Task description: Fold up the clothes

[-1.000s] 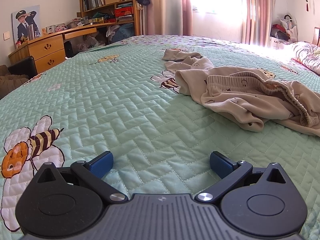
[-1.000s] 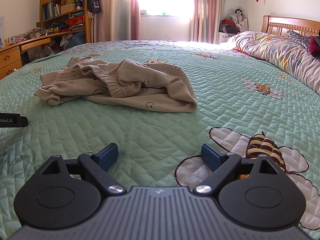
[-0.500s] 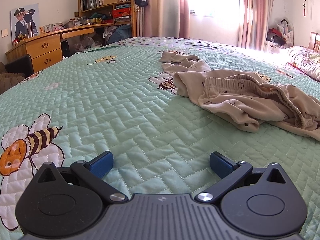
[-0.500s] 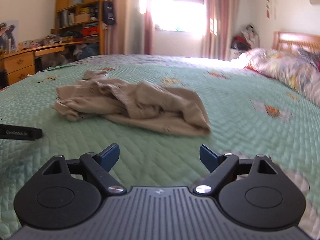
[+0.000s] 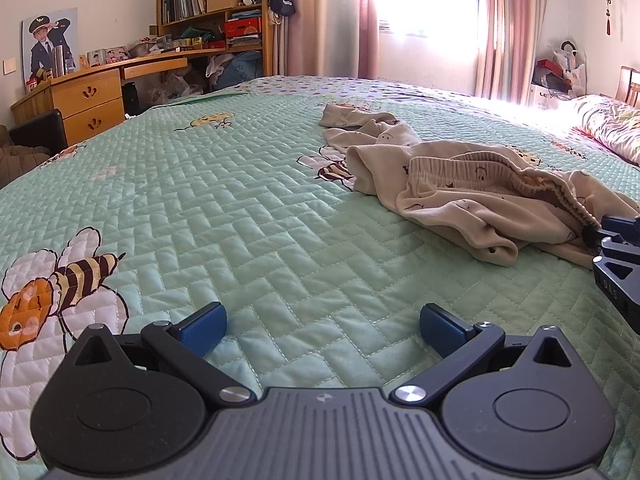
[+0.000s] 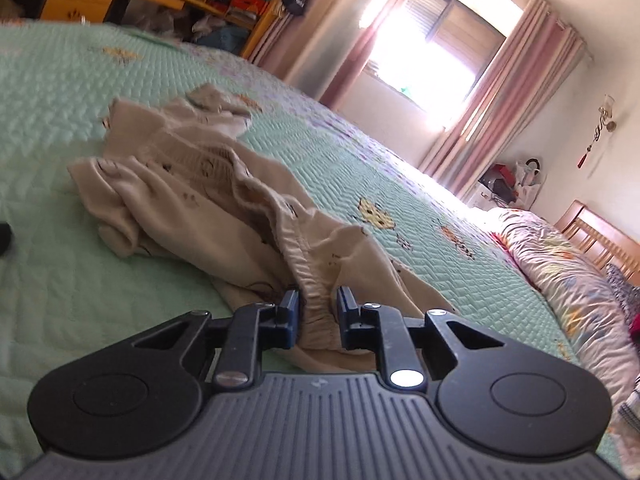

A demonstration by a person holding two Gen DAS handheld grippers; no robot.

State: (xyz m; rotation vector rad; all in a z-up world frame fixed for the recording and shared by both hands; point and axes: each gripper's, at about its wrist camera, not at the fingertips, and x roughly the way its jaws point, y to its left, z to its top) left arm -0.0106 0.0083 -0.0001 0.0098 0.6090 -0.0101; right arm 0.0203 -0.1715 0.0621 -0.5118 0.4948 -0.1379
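Across one green quilted bedspread [image 5: 248, 216], one crumpled pair of beige pants [image 6: 208, 208] is lying while the right gripper [image 6: 318, 312] is closing its jaws on the elastic waistband [image 6: 316, 280] and the left gripper [image 5: 322, 326] is hovering with jaws spread, grasping nothing.

green quilt [image 5: 248, 200] | wooden desk [image 5: 92, 96] | bookshelf [image 5: 216, 4] | pink curtains [image 5: 500, 28] | pillow [image 6: 568, 264]

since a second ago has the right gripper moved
Yes. The right gripper has gone forward from bare green bedspread to the beige pants, rolling; its jaws have just been closing on the waistband.
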